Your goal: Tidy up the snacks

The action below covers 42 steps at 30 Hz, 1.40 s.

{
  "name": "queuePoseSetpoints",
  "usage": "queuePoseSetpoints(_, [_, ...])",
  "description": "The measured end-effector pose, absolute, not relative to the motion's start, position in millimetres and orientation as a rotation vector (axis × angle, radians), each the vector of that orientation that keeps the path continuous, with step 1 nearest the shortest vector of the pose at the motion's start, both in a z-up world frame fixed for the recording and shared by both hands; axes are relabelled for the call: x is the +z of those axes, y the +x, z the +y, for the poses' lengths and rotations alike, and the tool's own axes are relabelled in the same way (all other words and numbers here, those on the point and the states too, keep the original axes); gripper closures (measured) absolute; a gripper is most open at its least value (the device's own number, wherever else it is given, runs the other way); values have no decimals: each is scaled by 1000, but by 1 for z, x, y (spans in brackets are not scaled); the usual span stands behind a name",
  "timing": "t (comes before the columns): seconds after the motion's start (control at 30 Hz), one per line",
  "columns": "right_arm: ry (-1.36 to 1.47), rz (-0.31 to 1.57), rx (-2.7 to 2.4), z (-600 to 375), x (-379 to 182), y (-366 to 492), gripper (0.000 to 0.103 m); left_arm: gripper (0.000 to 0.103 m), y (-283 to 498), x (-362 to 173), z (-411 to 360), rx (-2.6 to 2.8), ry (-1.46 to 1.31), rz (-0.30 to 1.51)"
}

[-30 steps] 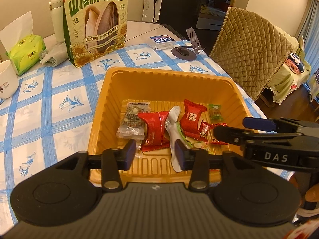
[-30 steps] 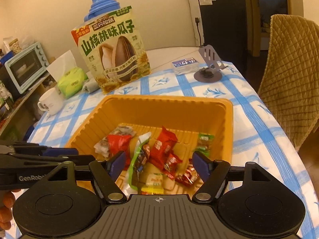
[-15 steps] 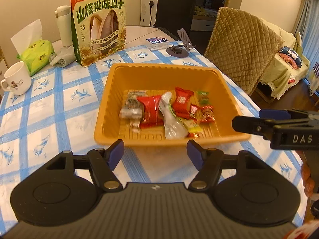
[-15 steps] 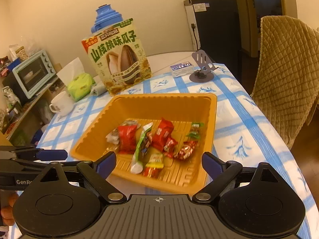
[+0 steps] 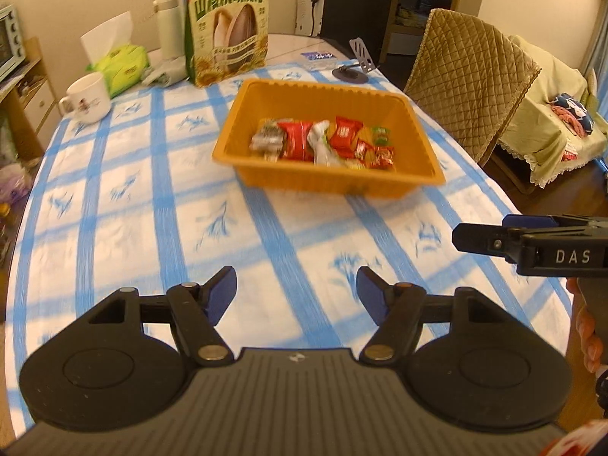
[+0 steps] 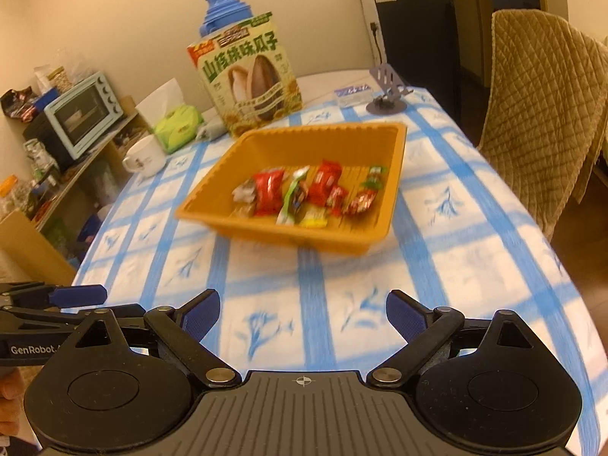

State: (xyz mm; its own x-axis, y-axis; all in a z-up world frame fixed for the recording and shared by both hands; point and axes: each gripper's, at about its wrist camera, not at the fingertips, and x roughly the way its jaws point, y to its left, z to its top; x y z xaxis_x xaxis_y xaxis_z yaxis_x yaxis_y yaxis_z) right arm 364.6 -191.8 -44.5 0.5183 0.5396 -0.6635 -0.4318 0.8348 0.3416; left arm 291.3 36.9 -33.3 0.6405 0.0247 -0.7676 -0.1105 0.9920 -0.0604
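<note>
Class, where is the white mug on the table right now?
In the left wrist view, the white mug stands at the table's far left edge, beside the green tissue pack.

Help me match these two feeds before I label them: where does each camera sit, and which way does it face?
Left wrist: on the left claw, looking down across the table at the orange tray; the right claw and fingers show at right.
Right wrist: on the right claw, facing the same tray from further right; the left claw shows at left.
Shared: tray, snacks, sunflower seed bag, white mug.
</note>
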Motion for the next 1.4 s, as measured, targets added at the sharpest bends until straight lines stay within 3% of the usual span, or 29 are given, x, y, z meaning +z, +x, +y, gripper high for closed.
queuePoseSetpoints(0.63, [23,906,702,-224,-45,272,9,35,178,-36,-13,168,-201,912])
queuePoseSetpoints(1.4, [-21,949,744,-239,-50,244,9,35,147,-30,-36,201,-231,901])
